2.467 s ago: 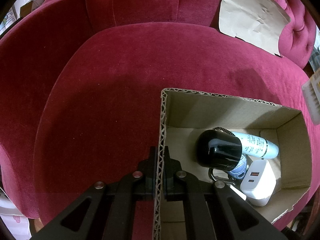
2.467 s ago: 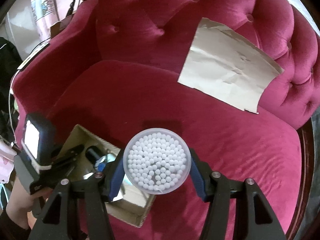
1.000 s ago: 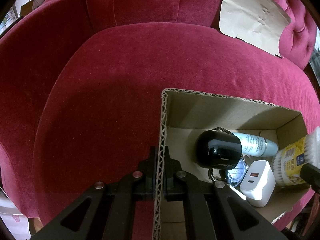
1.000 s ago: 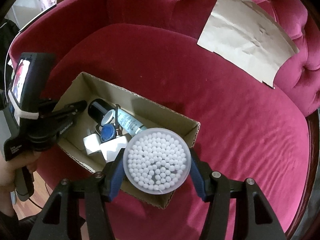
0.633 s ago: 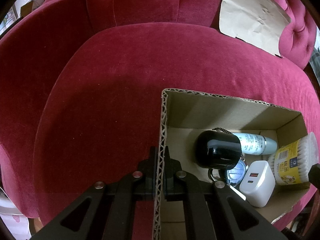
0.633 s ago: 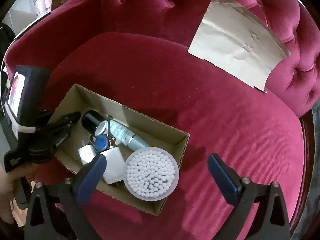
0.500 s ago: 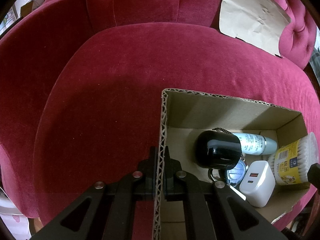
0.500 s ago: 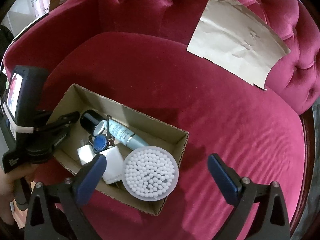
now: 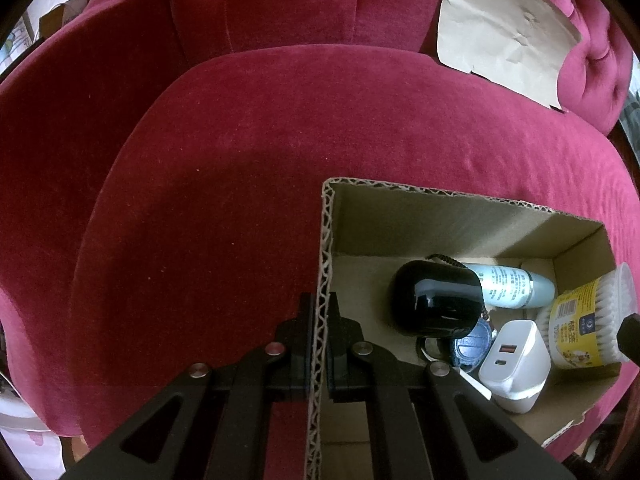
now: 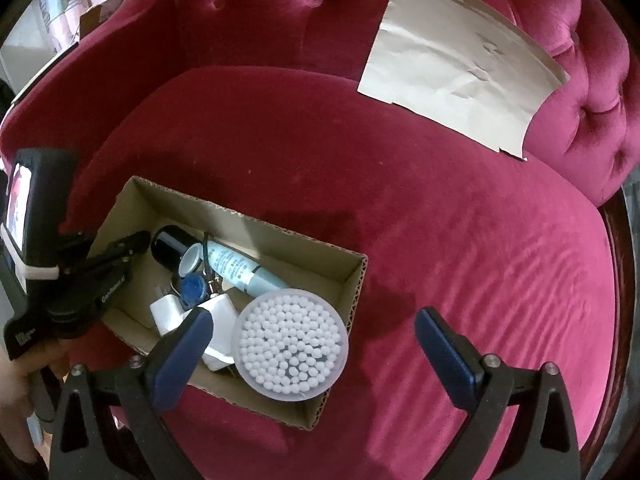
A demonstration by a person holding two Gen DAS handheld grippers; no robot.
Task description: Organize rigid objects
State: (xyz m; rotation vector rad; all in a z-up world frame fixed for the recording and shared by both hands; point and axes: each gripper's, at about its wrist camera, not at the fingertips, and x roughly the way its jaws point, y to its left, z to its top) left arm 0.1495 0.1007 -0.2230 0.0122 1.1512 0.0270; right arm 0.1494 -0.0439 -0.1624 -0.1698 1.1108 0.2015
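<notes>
- Right wrist view: the right gripper (image 10: 314, 330) looks steeply down, its blue-padded jaws spread wide and empty, with nothing pressed between them.
- Just ahead of those jaws, nearer the left pad than the right, the round clear plastic tub of white cotton swabs (image 10: 290, 343) stands upright in the near right corner of the open brown corrugated cardboard box (image 10: 352, 276); neither pad touches it.
- Beyond the left pad, inside the box, lie a white plastic charger plug (image 10: 222, 314), a small blue round tag on a key ring (image 10: 193, 286), a pale blue tube with printed text (image 10: 236, 266) and a glossy black cylindrical container (image 10: 170, 245), all crowded together.
- Box and contents sit on the crimson velvet seat cushion of a tufted armchair (image 10: 460, 240); a creased sheet of tan paper (image 10: 456, 58) leans on the backrest, well beyond the right pad.
- Left of the box, the left gripper (image 10: 134, 245) reaches in from a person's hand (image 10: 16, 384) at the frame edge.
- Left wrist view: the left gripper (image 9: 318, 332) points steeply down, its black jaws closed on the box's corrugated side wall (image 9: 322, 280), one finger inside and one outside.
- To the right of those jaws, the black container (image 9: 436, 300) blocks part of the tube (image 9: 508, 286); the charger (image 9: 514, 360) and swab tub (image 9: 588, 320) lie farther right.
</notes>
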